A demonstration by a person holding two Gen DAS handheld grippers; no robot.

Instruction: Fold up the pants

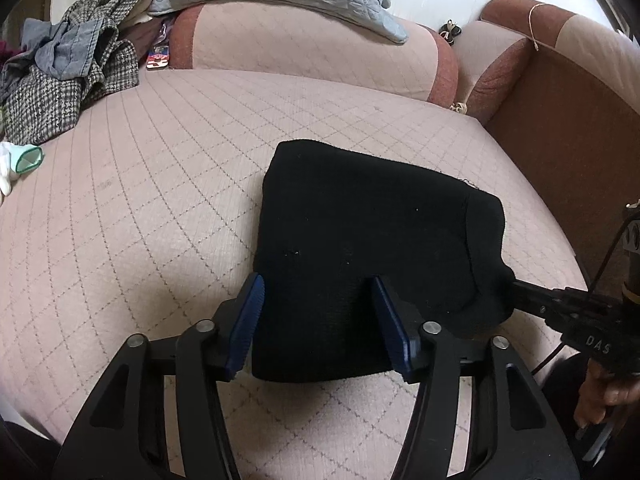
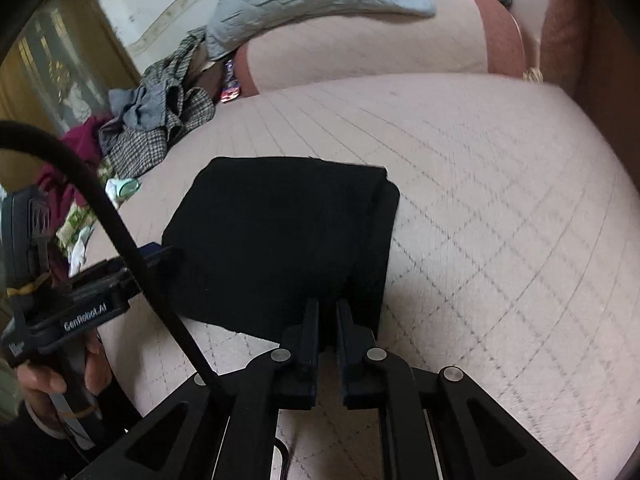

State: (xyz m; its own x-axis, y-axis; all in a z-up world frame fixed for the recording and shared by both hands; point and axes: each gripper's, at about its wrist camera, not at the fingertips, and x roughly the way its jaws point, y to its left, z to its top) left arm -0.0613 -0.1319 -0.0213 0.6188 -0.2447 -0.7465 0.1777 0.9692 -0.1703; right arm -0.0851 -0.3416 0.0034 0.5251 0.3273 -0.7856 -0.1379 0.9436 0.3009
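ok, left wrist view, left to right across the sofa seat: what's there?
white-green cloth → checked jacket → black pants → right gripper at the pants' right edge, which hides its tips. The left gripper hangs open over the pants' near edge.

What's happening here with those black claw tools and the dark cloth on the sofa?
A person is folding black pants on a pink quilted sofa seat, using a handheld two-finger gripper in each hand. The pants already lie in a compact folded rectangle. The left gripper is open, its blue pads either side of the near edge. The right gripper is nearly closed at the pants' near right corner. A heap of other clothes sits farther back.
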